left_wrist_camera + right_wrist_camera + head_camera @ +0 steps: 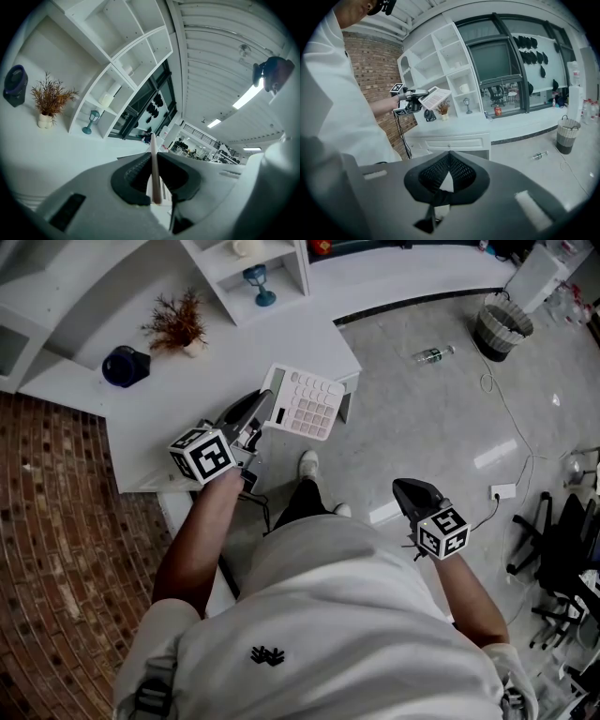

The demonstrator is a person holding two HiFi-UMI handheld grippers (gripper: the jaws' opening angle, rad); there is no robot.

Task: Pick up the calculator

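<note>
Pickup looks basically done: left gripper point(263, 412) is clamped on the calculator point(303, 401) edge, holding it in the air above the desk point(159, 418), right gripper point(406, 489) is pinched closed and empty, so next I'd just hold it steady.

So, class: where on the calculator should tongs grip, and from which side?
Take the calculator by its thin edge, coming in edge-on, as the left tongs do now. It is a flat slab, likely too broad across its face, so the tongs close on front and back.
</note>
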